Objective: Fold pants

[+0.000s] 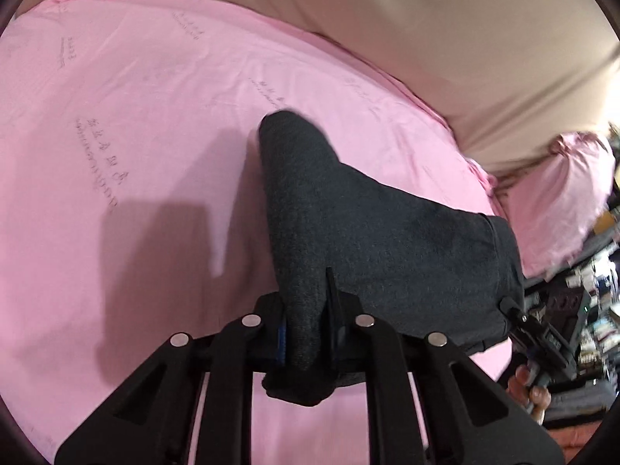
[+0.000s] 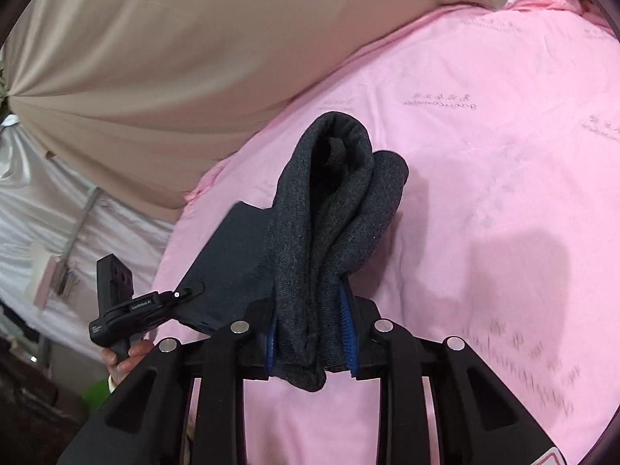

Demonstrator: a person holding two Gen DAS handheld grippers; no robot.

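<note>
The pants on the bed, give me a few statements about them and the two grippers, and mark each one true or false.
1. The pants are dark grey. True.
2. They lie on a green sheet. False: the sheet is pink.
3. The left gripper is shut on the pants. True.
4. The right gripper holds nothing. False: bunched pants fabric is clamped between its blue pads.
5. Both grippers hold the same garment. True: each wrist view shows the other gripper clipped to the fabric's far edge.
</note>
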